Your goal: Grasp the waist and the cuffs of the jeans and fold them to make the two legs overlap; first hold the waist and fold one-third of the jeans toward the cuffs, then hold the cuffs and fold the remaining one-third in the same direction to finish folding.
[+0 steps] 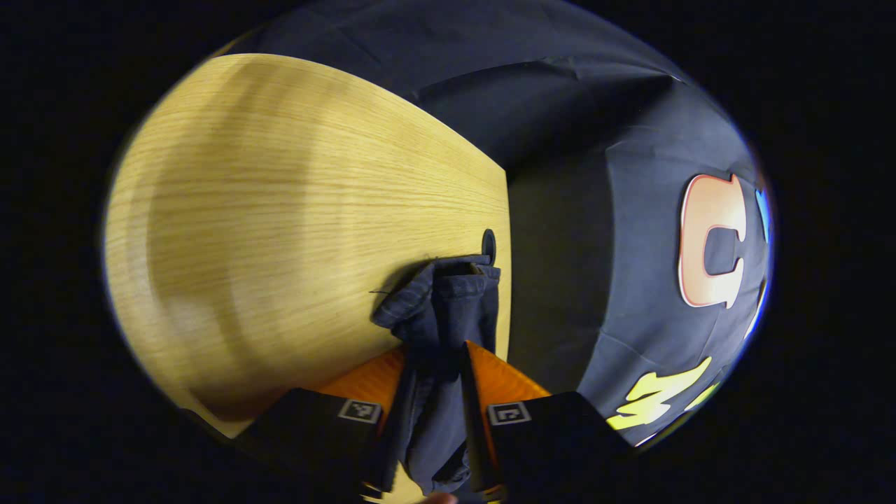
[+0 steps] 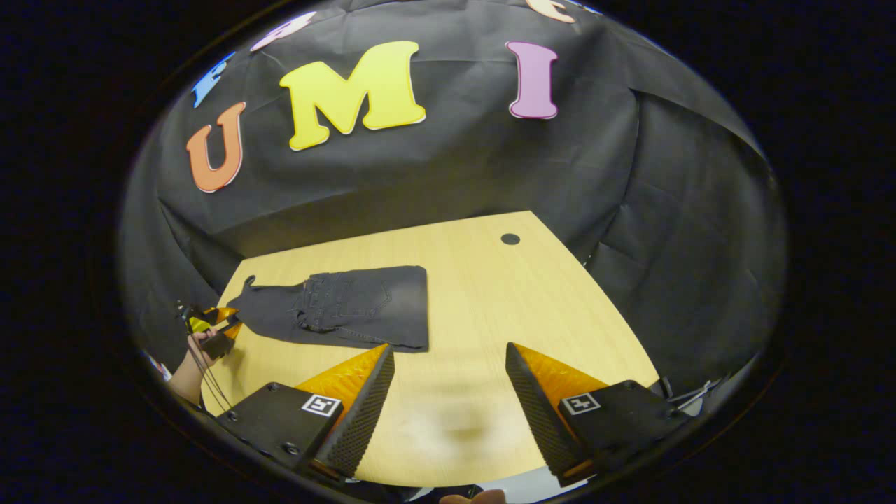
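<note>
While the jeans (image 2: 343, 308) lie part-folded on the worktop (image 2: 476, 294), cloth is pinched by the left jaws for folding; the right jaws are held wide, empty.

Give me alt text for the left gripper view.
The left gripper is shut on a bunched end of the dark jeans, held over the wooden table near its edge, by a small round black hole.
</note>
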